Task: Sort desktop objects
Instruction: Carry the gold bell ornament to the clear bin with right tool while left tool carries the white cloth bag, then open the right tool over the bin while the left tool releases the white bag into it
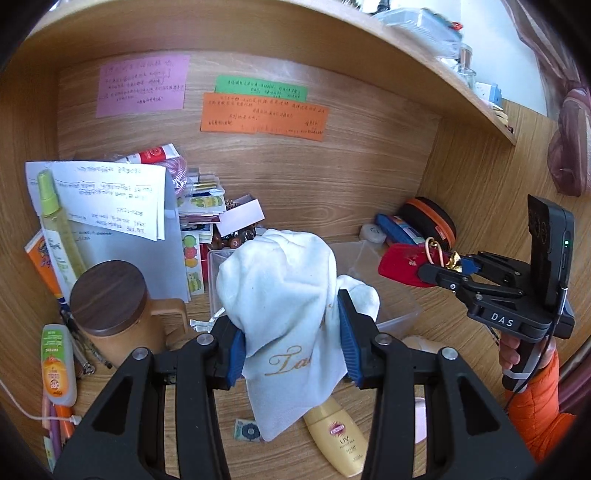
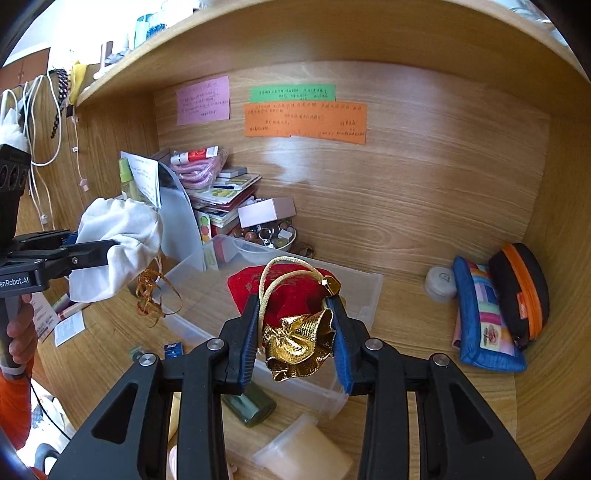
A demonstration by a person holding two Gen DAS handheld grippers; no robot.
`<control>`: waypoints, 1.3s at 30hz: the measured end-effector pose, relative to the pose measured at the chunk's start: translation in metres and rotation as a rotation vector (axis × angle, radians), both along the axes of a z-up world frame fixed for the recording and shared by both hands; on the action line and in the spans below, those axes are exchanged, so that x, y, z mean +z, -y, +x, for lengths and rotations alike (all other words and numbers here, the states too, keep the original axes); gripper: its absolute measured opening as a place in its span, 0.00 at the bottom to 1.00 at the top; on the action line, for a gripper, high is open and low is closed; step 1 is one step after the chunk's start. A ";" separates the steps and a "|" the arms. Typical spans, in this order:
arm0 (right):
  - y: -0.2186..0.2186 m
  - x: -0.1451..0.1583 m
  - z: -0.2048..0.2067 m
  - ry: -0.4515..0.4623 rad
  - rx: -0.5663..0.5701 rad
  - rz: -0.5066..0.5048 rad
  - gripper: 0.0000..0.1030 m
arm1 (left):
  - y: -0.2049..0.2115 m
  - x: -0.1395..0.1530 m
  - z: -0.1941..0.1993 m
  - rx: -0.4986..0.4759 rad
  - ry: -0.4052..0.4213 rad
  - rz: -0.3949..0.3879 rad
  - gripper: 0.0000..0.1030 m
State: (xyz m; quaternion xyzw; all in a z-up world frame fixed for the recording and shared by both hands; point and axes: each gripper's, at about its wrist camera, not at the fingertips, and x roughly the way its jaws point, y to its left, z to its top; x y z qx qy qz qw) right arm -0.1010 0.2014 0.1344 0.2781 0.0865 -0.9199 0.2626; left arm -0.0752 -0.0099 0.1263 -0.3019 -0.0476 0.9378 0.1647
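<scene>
The wooden counter sits in a wood-panelled nook under a shelf. A clear plastic bin stands near its middle. At the back left a pile of papers and booklets leans by the wall, with a lidded wooden mug in front. To the right lie a blue patchwork pouch, a black case with orange zip and a small white jar. A yellow sunscreen bottle lies flat near the front edge.

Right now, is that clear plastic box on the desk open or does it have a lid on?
Open. The clear plastic box has no lid on it; its bare rim and inner floor show, behind the red pouch that the right gripper holds.
</scene>
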 end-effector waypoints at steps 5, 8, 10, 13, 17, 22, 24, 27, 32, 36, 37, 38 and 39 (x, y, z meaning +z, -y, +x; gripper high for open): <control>0.007 -0.010 -0.019 0.033 0.005 0.023 0.31 | 0.000 -0.009 -0.023 -0.006 0.042 -0.001 0.42; 0.011 -0.018 -0.030 0.056 0.009 0.045 0.31 | -0.001 -0.020 -0.041 -0.017 0.087 0.004 0.42; 0.014 -0.024 -0.037 0.077 0.014 0.054 0.31 | -0.003 -0.028 -0.052 -0.024 0.122 0.004 0.42; 0.018 -0.031 -0.046 0.102 0.019 0.073 0.31 | -0.005 -0.040 -0.067 -0.034 0.171 0.003 0.42; 0.025 -0.044 -0.059 0.142 0.031 0.101 0.31 | -0.007 -0.052 -0.082 -0.061 0.234 0.014 0.42; 0.032 -0.058 -0.076 0.192 0.045 0.143 0.31 | -0.016 -0.063 -0.092 -0.084 0.288 -0.024 0.43; 0.034 -0.063 -0.080 0.205 0.050 0.165 0.31 | -0.018 -0.066 -0.096 -0.085 0.312 -0.033 0.48; 0.040 -0.069 -0.084 0.222 0.063 0.189 0.31 | -0.021 -0.072 -0.105 -0.080 0.338 -0.047 0.55; 0.049 -0.077 -0.090 0.237 0.074 0.233 0.31 | -0.025 -0.078 -0.106 -0.080 0.343 -0.067 0.59; 0.053 -0.082 -0.092 0.257 0.082 0.247 0.33 | -0.025 -0.080 -0.106 -0.065 0.344 -0.070 0.67; 0.053 -0.083 -0.093 0.271 0.088 0.240 0.35 | -0.025 -0.080 -0.107 -0.063 0.342 -0.071 0.68; 0.053 -0.084 -0.094 0.280 0.090 0.238 0.35 | -0.025 -0.080 -0.106 -0.063 0.340 -0.073 0.68; 0.054 -0.085 -0.094 0.279 0.103 0.234 0.36 | -0.026 -0.079 -0.105 -0.059 0.337 -0.078 0.68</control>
